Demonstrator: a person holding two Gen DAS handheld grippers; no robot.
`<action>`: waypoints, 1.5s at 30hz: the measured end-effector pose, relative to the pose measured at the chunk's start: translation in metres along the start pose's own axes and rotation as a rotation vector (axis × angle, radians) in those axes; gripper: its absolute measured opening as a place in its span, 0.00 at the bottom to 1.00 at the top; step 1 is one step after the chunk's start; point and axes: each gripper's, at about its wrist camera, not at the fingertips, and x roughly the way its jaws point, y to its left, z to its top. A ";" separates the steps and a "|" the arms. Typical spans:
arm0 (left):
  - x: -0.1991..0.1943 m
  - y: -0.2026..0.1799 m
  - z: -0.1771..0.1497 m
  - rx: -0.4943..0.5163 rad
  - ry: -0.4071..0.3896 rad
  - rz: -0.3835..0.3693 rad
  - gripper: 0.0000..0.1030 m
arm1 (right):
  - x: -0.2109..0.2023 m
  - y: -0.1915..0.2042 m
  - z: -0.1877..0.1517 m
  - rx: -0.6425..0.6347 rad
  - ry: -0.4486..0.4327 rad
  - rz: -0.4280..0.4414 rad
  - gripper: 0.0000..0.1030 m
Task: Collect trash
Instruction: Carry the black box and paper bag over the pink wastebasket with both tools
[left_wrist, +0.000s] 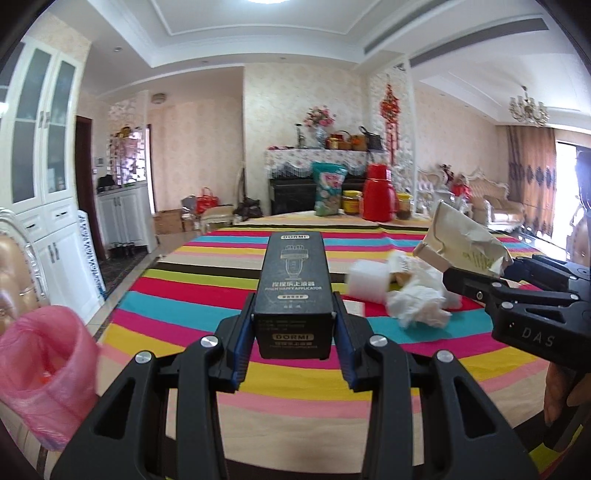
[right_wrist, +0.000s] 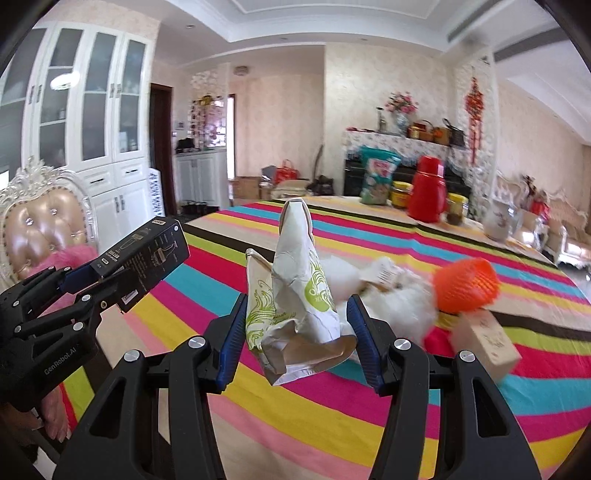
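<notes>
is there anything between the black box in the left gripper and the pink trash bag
Nothing visible. The left gripper holds the black box above the striped tablecloth; the pink trash bag sits open beyond the table's left edge, with only bare cloth between them.

A lived-in home dining and living room.
Beyond the striped tablecloth (left_wrist: 295, 384) stand a white cabinet (left_wrist: 40, 147), a sofa (left_wrist: 498, 199) and a chandelier (left_wrist: 528, 109).

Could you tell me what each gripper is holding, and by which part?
Left gripper: black box, jaws on its near end. Right gripper: crumpled paper bag, jaws on its lower end.
</notes>
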 end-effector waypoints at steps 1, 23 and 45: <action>-0.004 0.008 0.000 -0.006 -0.005 0.016 0.37 | 0.002 0.006 0.002 -0.007 -0.002 0.012 0.52; -0.066 0.195 -0.024 -0.134 0.020 0.379 0.37 | 0.078 0.205 0.050 -0.201 -0.003 0.411 0.52; -0.026 0.389 -0.071 -0.347 0.177 0.476 0.37 | 0.198 0.371 0.061 -0.289 0.179 0.686 0.54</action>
